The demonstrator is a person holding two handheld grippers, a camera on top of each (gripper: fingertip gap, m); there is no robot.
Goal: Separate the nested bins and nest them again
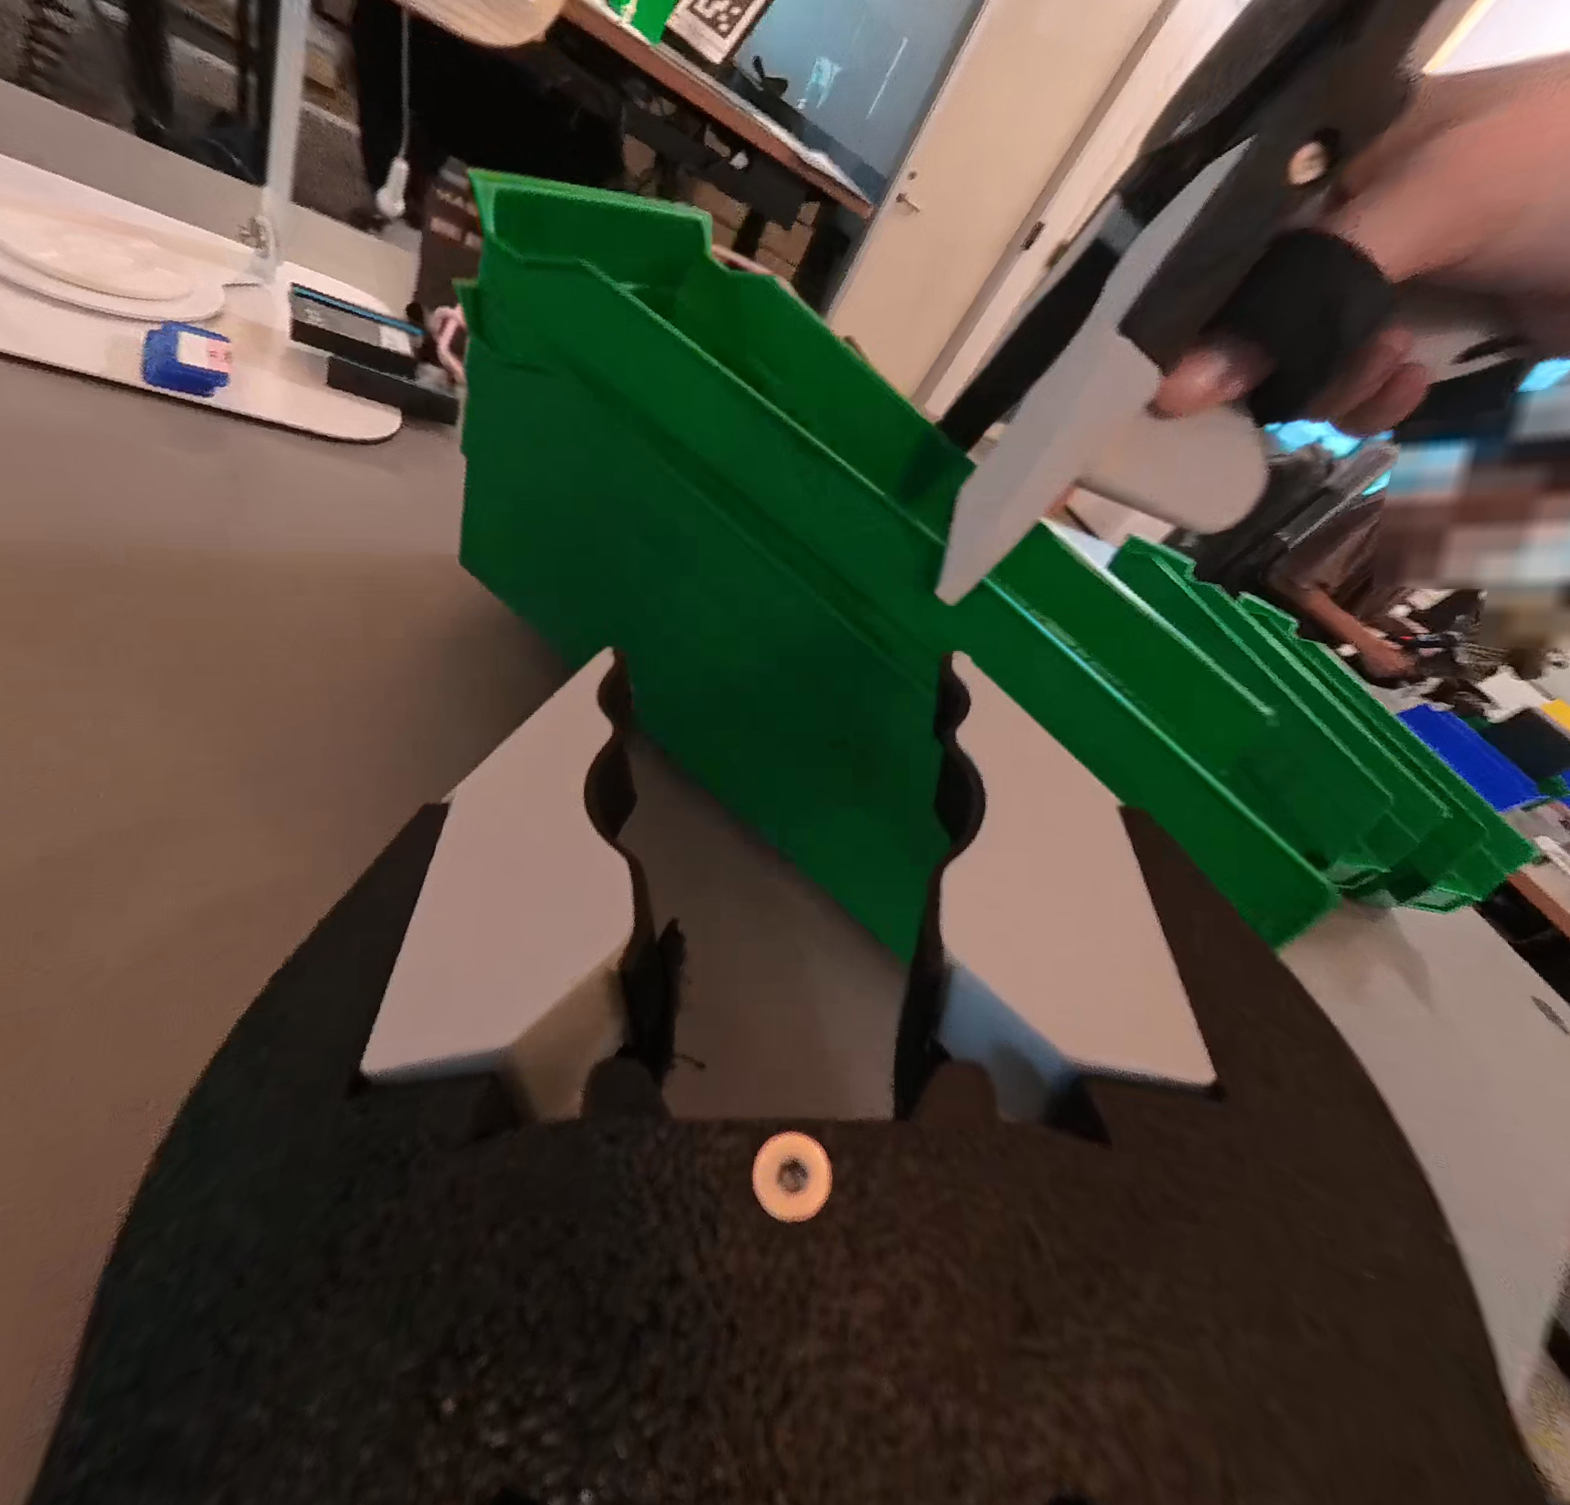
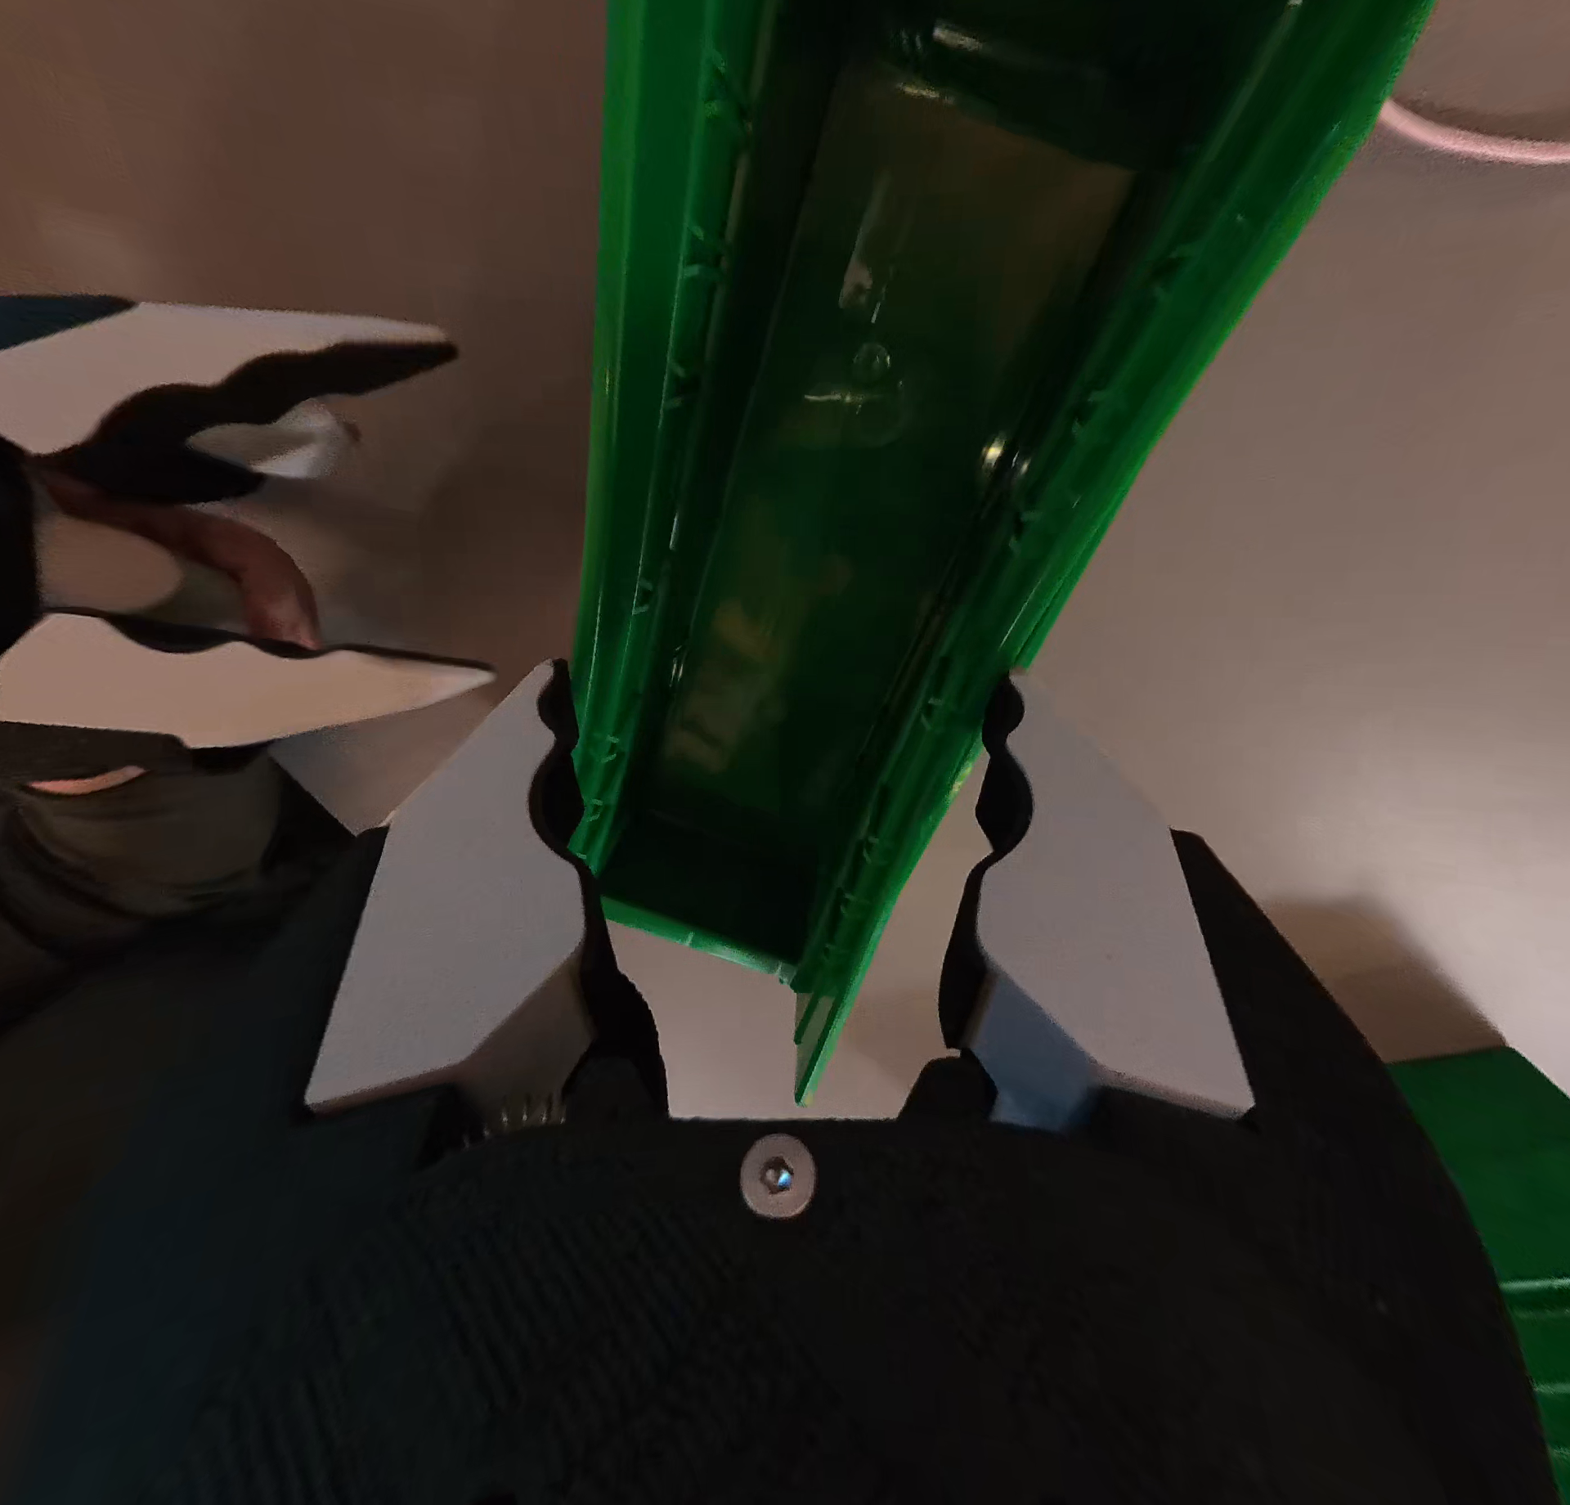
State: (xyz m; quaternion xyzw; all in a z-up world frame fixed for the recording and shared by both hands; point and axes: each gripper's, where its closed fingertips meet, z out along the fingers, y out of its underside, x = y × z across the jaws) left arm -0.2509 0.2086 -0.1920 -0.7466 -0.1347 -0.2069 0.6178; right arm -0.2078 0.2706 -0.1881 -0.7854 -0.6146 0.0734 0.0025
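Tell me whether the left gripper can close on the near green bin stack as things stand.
Probably yes. The left gripper is open, and the near stack of green bins already reaches between its fingers with nothing between them. The right gripper straddles the far end, clear of that spot.

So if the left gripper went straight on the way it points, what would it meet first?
Most likely the side wall of the nested green bins: the left gripper is open with that wall directly ahead, its near corner already between the fingers.
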